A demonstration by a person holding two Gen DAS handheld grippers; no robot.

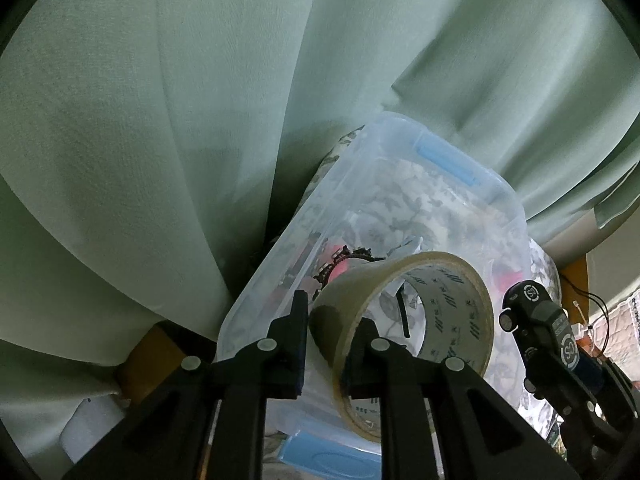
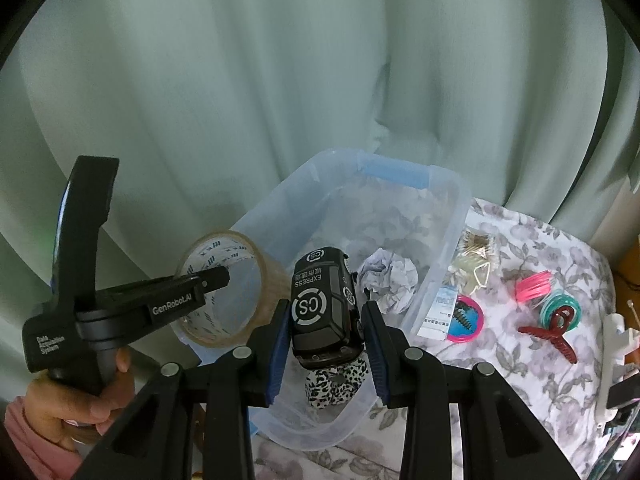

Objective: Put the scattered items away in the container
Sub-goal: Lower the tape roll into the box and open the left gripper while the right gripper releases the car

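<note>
Two grippers over the clear plastic bin [image 2: 452, 216]. Left gripper [image 1: 332, 336] pinches the wall of a packing-tape roll [image 1: 408, 320], one finger inside the core, above the bin's left rim. Right gripper [image 2: 326, 328] clamps a black toy car [image 2: 324, 308] above the bin interior. Crumpled paper [image 2: 388, 276] lies inside.

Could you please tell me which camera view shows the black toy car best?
The right wrist view: the toy car sits centred between the right gripper jaws, roof lettering readable, above the bin. The left wrist view shows it only at the right edge, smaller and partly cut off.
</note>
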